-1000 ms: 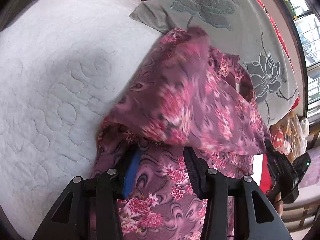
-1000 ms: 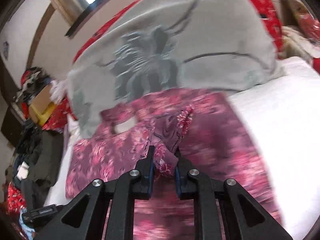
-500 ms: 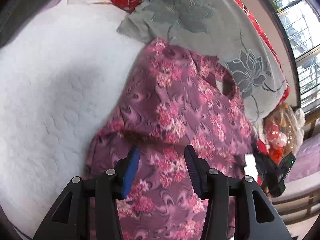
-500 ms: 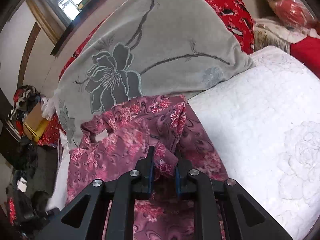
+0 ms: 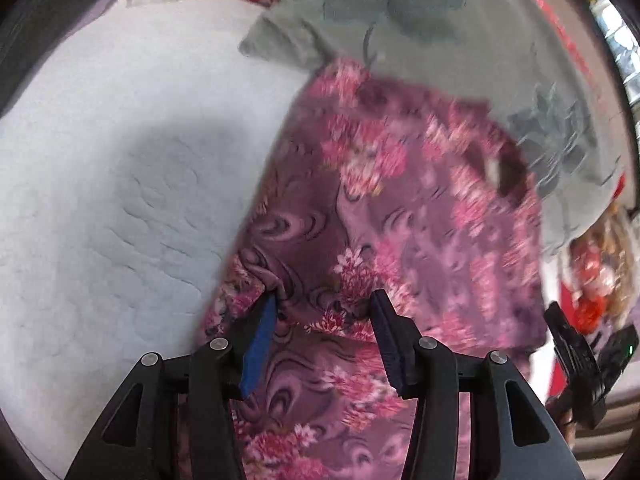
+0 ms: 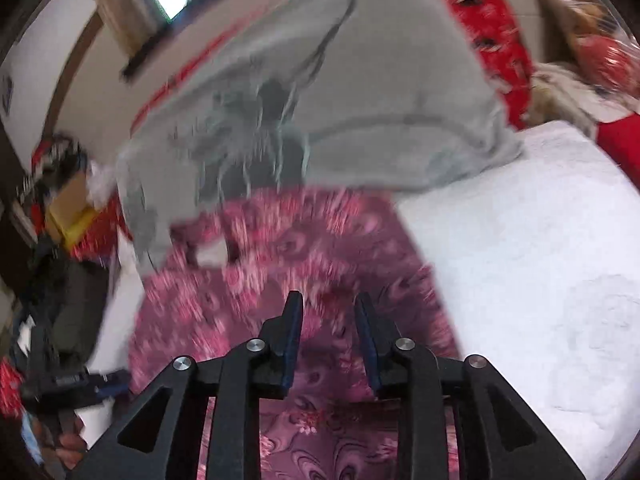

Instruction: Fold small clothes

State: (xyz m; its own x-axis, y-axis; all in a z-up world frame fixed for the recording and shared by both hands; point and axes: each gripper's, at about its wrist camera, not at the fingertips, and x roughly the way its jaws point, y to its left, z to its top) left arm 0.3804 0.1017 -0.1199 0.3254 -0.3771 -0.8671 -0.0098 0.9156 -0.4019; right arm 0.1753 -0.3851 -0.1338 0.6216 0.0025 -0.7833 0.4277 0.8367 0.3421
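Observation:
A purple garment with pink flowers point(image 5: 400, 220) lies on the white quilted bed point(image 5: 120, 160), its far end against a grey flowered blanket point(image 5: 440, 40). A folded-over layer ends in an edge just in front of my left gripper point(image 5: 325, 300). That gripper hovers open over the near part of the cloth, and a small bunch of fabric touches its blue left pad point(image 5: 262, 332). In the right wrist view my right gripper point(image 6: 328, 298) is low over the same garment point(image 6: 320, 248). Its jaws are opening and no cloth is pinched between them.
The grey blanket point(image 6: 360, 100) covers red bedding point(image 6: 500, 52) at the head. White quilt point(image 6: 540, 260) stretches to the right of the garment. Clutter and boxes point(image 6: 68, 208) sit beside the bed on the left. The other gripper's black body point(image 5: 576, 364) shows at the right edge.
The right gripper's jaws have parted and let go of the fold of cloth they pinched. The lifted flap now lies flat over the garment. The left gripper shifted a little over the cloth.

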